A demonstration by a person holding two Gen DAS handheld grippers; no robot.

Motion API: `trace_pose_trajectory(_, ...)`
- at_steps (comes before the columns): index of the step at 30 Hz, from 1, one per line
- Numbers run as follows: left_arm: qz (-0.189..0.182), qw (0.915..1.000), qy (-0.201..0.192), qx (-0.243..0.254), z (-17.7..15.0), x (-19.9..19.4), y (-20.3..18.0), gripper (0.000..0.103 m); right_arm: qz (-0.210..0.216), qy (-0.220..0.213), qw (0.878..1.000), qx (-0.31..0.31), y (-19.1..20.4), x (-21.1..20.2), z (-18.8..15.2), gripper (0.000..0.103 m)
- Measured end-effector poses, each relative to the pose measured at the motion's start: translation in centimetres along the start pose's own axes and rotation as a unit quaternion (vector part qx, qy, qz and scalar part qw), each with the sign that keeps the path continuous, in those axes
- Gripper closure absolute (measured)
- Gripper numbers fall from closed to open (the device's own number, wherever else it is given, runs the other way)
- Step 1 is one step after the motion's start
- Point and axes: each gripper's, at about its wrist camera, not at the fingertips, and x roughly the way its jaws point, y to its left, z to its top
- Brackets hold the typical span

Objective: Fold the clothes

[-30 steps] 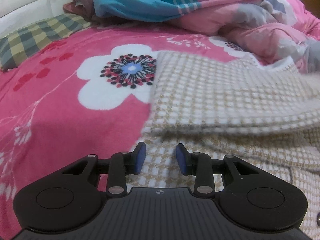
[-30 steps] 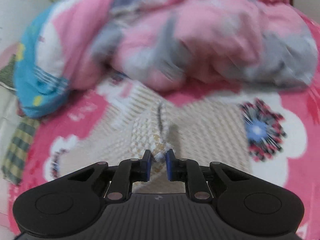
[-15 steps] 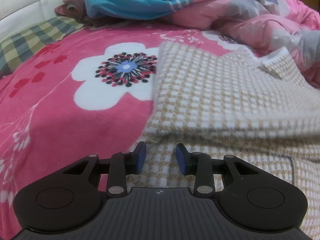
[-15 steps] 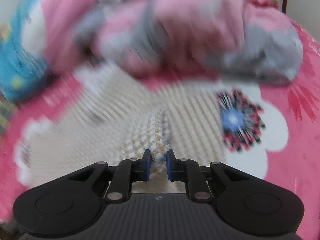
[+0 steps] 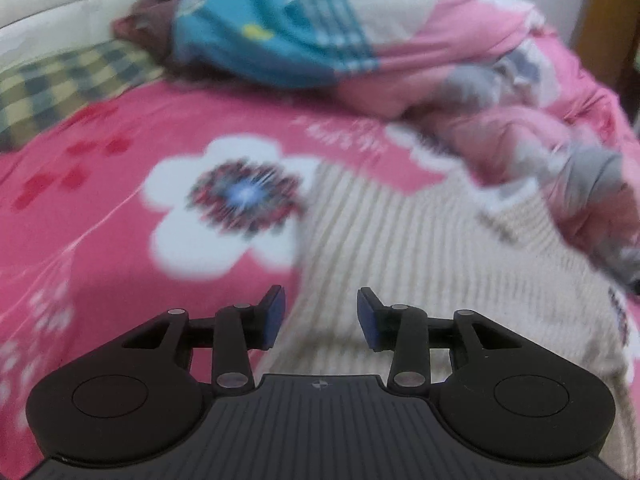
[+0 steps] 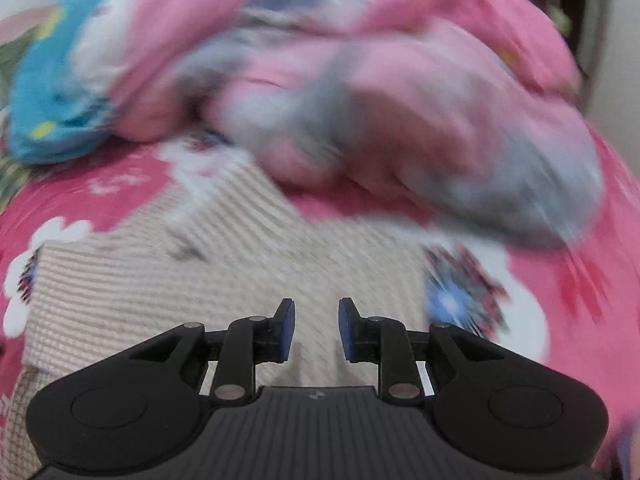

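Fold just laid: my right gripper (image 6: 316,330) jaws have just been opening, letting go of the beige checked garment (image 6: 224,280); left gripper (image 5: 320,318) also open, empty. Next: regrasp an edge.

so that's one beige checked garment (image 5: 420,248); one bunched-up quilt (image 5: 360,40); one plaid pillow (image 5: 68,80); two tools, left tool (image 5: 319,317) and right tool (image 6: 316,330)

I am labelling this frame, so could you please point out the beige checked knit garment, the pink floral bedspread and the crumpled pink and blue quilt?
Beige checked knit garment (image 5: 420,248): left wrist view, its flat middle.
Pink floral bedspread (image 5: 120,248): left wrist view, plain pink area beside the white flower.
Crumpled pink and blue quilt (image 6: 400,92): right wrist view, its bunched pink middle.
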Motion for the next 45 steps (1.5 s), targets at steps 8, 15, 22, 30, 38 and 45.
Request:
trace_pose_trajectory(8,0.049,0.9979,0.038,-0.02,0.5,9.9,-0.1,0.058,-0.007,0.046,0.994,-0.097,2.5,11.5,-2.7,0.08)
trace_pose_trajectory(15,0.02,0.9994,-0.013,-0.027,2.7,6.7,0.4,0.058,0.006,-0.005,0.997,-0.073,2.4,6.9,0.3,0.08)
trace_pose_trajectory(22,-0.039,0.998,0.015,-0.047,4.1,13.2,-1.7,0.058,0.039,-0.009,0.994,-0.098,3.4,10.0,-0.5,0.08)
trace_pose_trajectory(30,-0.04,0.9985,0.019,-0.033,5.3,12.8,-2.7,0.057,0.06,0.012,0.996,-0.072,1.4,10.5,1.3,0.079)
trace_pose_trajectory(38,-0.136,0.9876,0.051,-0.058,8.8,17.9,-7.1,0.052,0.13,-0.009,0.989,-0.075,-0.7,12.9,8.4,0.061)
trace_pose_trajectory(45,-0.185,0.9749,0.108,-0.06,10.5,25.3,-11.5,0.052,0.201,0.051,0.978,-0.035,-2.8,18.8,11.5,0.058)
